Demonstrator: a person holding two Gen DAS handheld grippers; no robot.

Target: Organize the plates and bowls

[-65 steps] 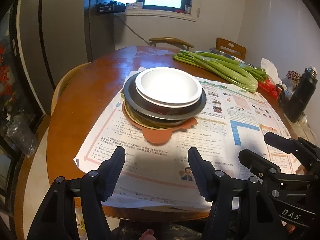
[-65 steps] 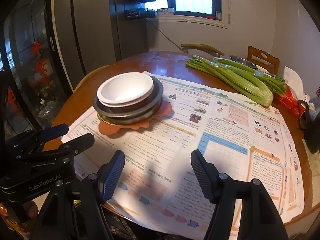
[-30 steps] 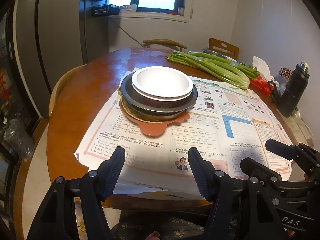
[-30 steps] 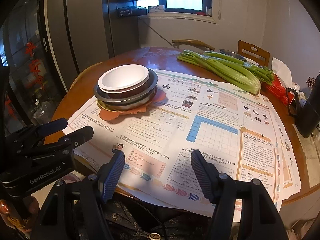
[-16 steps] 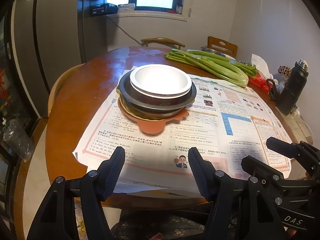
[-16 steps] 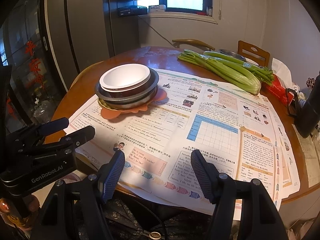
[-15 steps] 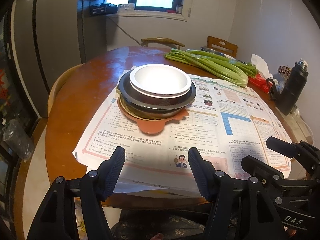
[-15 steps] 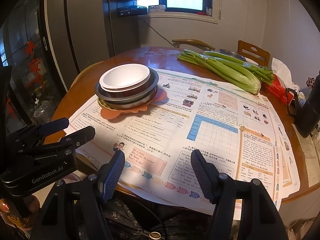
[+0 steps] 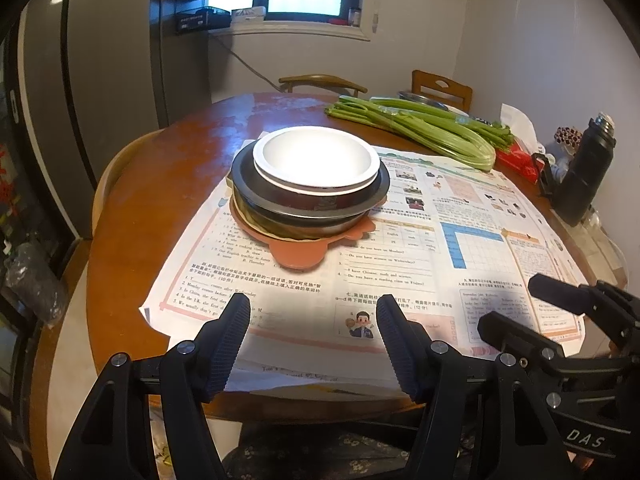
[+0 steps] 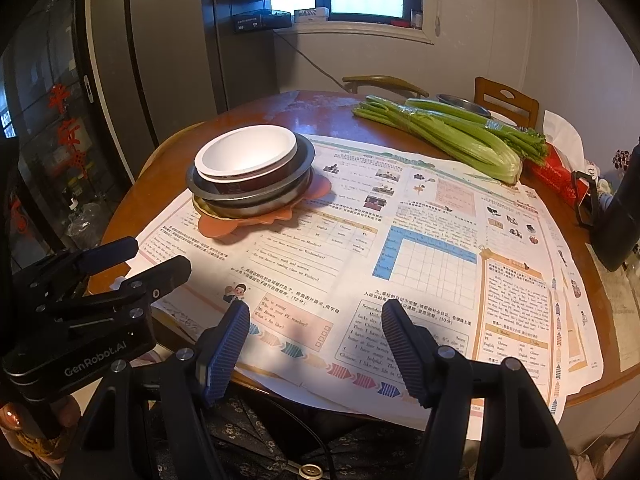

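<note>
The left gripper [image 9: 313,312] and the right gripper [image 10: 316,318] are held side by side, both tilted downward, the left one to the left of the right. Each has its jaws standing apart with nothing between them, touching nothing.

— How many dishes are in that stack [image 9: 310,204]?

— Cannot tell — the white bowl [image 9: 316,158] and the dark pan rim [image 9: 244,184] hide what lies beneath; only edges show above the orange mat [image 9: 298,254].

— And the far steel bowl [image 10: 462,106]?

— Mostly behind the celery [image 10: 448,132].

— The flask [image 10: 620,216]?

— Cut off by the right wrist view's edge (its top is gone). The print on the paper [image 10: 420,248] is too small to read.
</note>
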